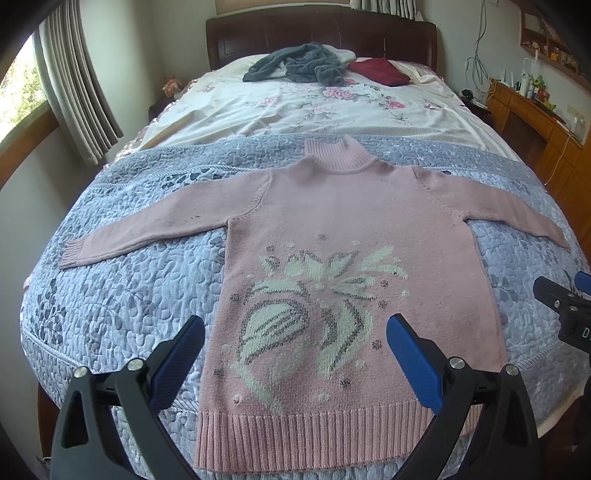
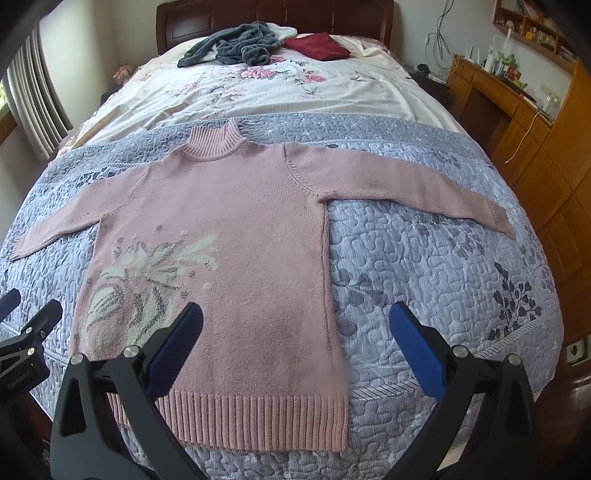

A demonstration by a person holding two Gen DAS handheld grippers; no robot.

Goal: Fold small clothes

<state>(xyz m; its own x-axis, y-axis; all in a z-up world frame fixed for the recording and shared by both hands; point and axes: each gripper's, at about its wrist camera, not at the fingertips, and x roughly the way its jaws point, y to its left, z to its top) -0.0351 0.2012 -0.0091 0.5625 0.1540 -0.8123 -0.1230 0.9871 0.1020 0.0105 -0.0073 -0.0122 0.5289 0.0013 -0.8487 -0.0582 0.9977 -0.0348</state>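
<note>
A pink knitted sweater [image 1: 332,229] with a white and grey flower pattern lies flat and face up on the blue-grey quilt [image 1: 129,295], both sleeves spread sideways, collar pointing to the headboard. My left gripper [image 1: 295,332] hovers open above the sweater's lower front, near the ribbed hem [image 1: 314,435]. My right gripper [image 2: 295,321] is open too, over the sweater's [image 2: 240,221] lower right side and its side seam. Neither gripper holds anything. The right gripper's fingers [image 1: 554,295] show at the right edge of the left wrist view.
A crumpled dark grey garment [image 1: 299,64] and a folded dark red one [image 1: 380,72] lie far back on the floral sheet [image 1: 295,107] by the dark headboard [image 1: 317,33]. Wooden cabinets [image 2: 517,147] stand right of the bed; a curtained window [image 1: 70,85] is at left.
</note>
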